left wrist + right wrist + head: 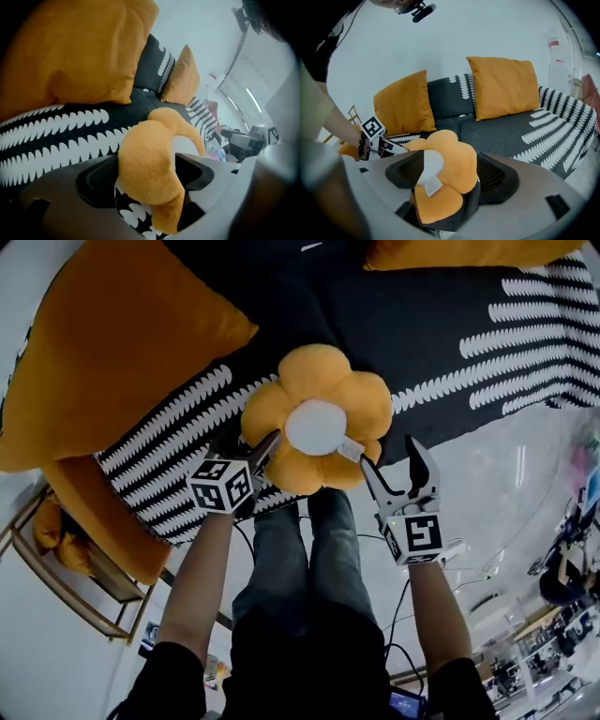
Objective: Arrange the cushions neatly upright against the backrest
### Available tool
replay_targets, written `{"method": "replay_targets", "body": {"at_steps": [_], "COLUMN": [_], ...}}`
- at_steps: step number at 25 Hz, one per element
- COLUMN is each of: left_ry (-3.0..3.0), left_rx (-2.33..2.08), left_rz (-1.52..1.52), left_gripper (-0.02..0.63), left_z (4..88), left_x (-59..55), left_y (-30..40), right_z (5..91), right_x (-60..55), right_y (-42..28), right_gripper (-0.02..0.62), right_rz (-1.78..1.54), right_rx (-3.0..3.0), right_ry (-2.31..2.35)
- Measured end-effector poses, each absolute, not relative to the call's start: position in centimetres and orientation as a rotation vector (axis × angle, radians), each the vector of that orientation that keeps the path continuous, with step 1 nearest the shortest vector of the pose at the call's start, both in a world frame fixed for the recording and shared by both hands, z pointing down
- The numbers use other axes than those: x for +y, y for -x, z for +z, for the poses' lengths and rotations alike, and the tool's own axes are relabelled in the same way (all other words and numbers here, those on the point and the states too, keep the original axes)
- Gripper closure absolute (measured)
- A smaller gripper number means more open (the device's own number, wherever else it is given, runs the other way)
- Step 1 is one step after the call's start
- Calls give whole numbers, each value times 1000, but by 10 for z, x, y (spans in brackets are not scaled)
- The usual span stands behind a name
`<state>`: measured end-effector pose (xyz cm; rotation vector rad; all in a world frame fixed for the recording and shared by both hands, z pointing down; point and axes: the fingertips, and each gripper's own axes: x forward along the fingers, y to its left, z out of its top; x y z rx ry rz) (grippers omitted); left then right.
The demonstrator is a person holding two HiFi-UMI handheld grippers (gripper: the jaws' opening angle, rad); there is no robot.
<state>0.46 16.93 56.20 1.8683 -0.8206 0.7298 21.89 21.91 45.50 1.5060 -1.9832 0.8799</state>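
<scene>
An orange flower-shaped cushion (316,418) with a white centre lies flat at the front edge of the dark sofa seat (450,306). My left gripper (261,454) reaches its lower-left petal (150,164), which sits between the open jaws without looking pinched. My right gripper (392,463) stands open at the lower-right petal, one fingertip by the white tag (431,186). In the right gripper view the flower cushion (450,168) fills the gap between the jaws. Two square orange cushions (405,105) (506,86) stand upright against the backrest.
A big orange cushion (112,343) leans at the sofa's left end, and another orange one (103,517) lies lower by the seat edge. A wooden rack (56,568) stands left of the sofa. White-patterned throws (544,324) cover parts of the seat.
</scene>
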Motion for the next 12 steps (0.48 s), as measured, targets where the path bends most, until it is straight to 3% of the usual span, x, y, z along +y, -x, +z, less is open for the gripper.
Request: {"method": "replay_targets", "body": {"at_steps": [4,8,12], "left_ry": [-1836,-1817,-1975], "left_rx": [-784,-756,-720], "left_rz": [791,773,780], "left_gripper": [234,350,394], "left_z": [575,572,546], "left_x": [177,181,173], "left_y": [-6,2,-8], "right_z": [455,459,464], "right_x": [229,231,217], "right_y": [-210,-195,-197], "right_gripper": [233,245,245], "right_rz": [916,910,870], "right_rx": [-1963,-1956,-1944], "right_ry": [-1540,-1525,-1497]}}
